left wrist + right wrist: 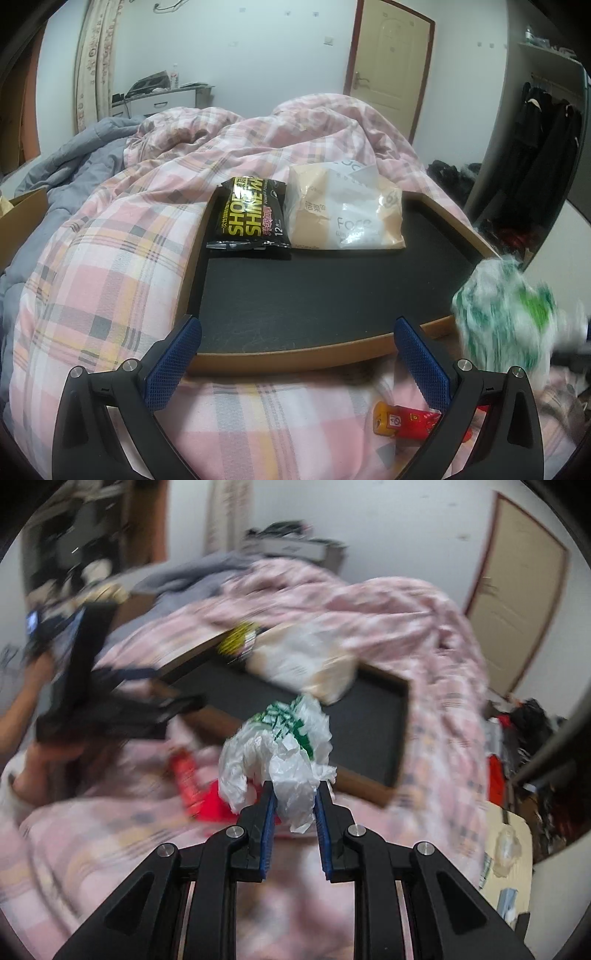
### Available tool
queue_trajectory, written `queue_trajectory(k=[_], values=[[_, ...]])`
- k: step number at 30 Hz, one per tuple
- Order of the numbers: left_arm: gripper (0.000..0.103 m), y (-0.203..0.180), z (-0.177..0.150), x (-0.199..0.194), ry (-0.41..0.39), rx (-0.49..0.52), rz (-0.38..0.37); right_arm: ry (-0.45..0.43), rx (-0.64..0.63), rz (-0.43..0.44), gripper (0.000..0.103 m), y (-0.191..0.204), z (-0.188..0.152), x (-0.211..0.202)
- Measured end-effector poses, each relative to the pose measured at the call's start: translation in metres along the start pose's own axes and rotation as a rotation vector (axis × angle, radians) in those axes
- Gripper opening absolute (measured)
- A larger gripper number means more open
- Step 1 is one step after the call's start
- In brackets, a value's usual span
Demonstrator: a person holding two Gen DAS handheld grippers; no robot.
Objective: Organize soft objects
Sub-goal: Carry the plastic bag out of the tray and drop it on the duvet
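Pinching one crumpled plastic bag (pixel 280 753) in my right tongs (pixel 293 799); left tongs (pixel 295 350) spreading; two packets (pixel 255 214) lying at twelve o'clock on one tray (pixel 295 354); only left view showing them sharp.

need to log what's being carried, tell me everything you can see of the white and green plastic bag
The white and green plastic bag is thin, crinkly film, crumpled into a loose wad, white with green print on its upper part. The right hand-held gripper is shut on its lower end, both blue pads pressing the film, so the bunch sticks up past the fingertips, off the bedding. In the left wrist view it shows blurred beside the tray's near right corner. Nothing else visibly touches it.
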State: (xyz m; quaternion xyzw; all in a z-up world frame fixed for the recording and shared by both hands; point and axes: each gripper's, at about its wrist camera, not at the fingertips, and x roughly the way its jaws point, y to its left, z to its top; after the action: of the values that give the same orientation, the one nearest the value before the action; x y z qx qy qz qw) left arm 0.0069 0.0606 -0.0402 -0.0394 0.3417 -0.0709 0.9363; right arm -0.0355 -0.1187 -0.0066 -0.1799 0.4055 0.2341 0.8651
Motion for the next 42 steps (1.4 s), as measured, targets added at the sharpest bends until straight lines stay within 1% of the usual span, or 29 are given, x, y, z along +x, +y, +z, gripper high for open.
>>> queue_trajectory(k=[2,3,6,7,9,10,11,12,13,14,15,18,21,24,25,28,30,31,32,33,35,38,42], values=[[0.103,0.000,0.000,0.000,0.000,0.000,0.000,0.047,-0.058,0.036,0.017,0.008,-0.004,0.004],[0.103,0.000,0.000,0.000,0.000,0.000,0.000,0.057,-0.088,0.043,0.017,0.014,-0.006,0.004],[0.103,0.000,0.000,0.000,0.000,0.001,0.001,0.051,-0.149,0.042,0.017,0.023,-0.007,-0.004],[0.103,0.000,0.000,0.000,0.000,0.000,0.000,0.040,-0.156,0.039,0.020,0.023,-0.008,-0.009],[0.103,0.000,0.000,0.000,0.000,0.000,0.000,0.012,-0.169,0.023,0.031,0.023,-0.009,-0.018],[0.103,0.000,0.000,0.000,0.000,0.000,0.001,-0.014,-0.182,0.005,0.049,0.024,-0.009,-0.022],[0.103,0.000,0.000,0.000,0.000,0.000,0.001,-0.050,-0.197,-0.018,0.074,0.025,-0.010,-0.028],[0.103,0.000,0.000,0.000,0.000,0.000,0.001,-0.100,-0.217,-0.053,0.085,0.030,-0.013,-0.036],[0.103,0.000,0.000,0.000,0.000,0.000,0.001,-0.173,-0.239,-0.099,0.096,0.033,-0.014,-0.045],[0.103,0.000,0.000,0.000,0.000,0.000,0.001,-0.217,-0.246,-0.123,0.099,0.032,-0.013,-0.050],[0.103,0.000,0.000,0.000,0.000,0.000,0.001,-0.242,-0.242,-0.137,0.099,0.031,-0.012,-0.054],[0.103,0.000,0.000,0.000,0.000,0.000,0.000,-0.287,-0.165,-0.146,0.099,0.015,-0.005,-0.057],[0.103,0.000,0.000,0.000,0.000,0.000,0.001,-0.343,-0.048,-0.190,0.099,-0.005,0.003,-0.049],[0.103,0.000,0.000,0.000,0.000,-0.001,0.000,-0.404,0.081,-0.237,0.100,-0.031,0.003,-0.032],[0.103,0.000,0.000,0.000,0.000,0.000,0.001,-0.412,0.147,-0.253,0.100,-0.042,0.002,-0.022],[0.103,0.000,0.000,0.000,0.000,0.000,0.001,-0.414,0.316,-0.286,0.100,-0.068,-0.005,-0.001],[0.103,-0.001,0.000,0.000,-0.001,-0.001,0.000,-0.427,0.405,-0.303,0.100,-0.081,-0.013,0.013],[0.103,-0.001,0.000,0.000,-0.001,-0.001,0.001,-0.391,0.461,-0.314,0.100,-0.088,-0.017,0.023],[0.103,-0.001,-0.001,0.000,-0.001,-0.001,0.001,-0.356,0.489,-0.299,0.100,-0.094,-0.017,0.030],[0.103,-0.001,0.000,0.000,-0.001,-0.001,0.001,-0.331,0.508,-0.270,0.100,-0.098,-0.016,0.035],[0.103,-0.001,-0.001,0.000,-0.001,-0.001,0.003,-0.325,0.534,-0.236,0.100,-0.102,-0.017,0.034],[0.103,-0.002,-0.001,0.000,-0.001,0.006,0.017,-0.332,0.540,-0.234,0.100,-0.099,-0.020,0.031],[0.103,-0.004,-0.002,-0.003,-0.011,0.014,0.033,-0.334,0.499,-0.245,0.100,-0.092,-0.022,0.027]])
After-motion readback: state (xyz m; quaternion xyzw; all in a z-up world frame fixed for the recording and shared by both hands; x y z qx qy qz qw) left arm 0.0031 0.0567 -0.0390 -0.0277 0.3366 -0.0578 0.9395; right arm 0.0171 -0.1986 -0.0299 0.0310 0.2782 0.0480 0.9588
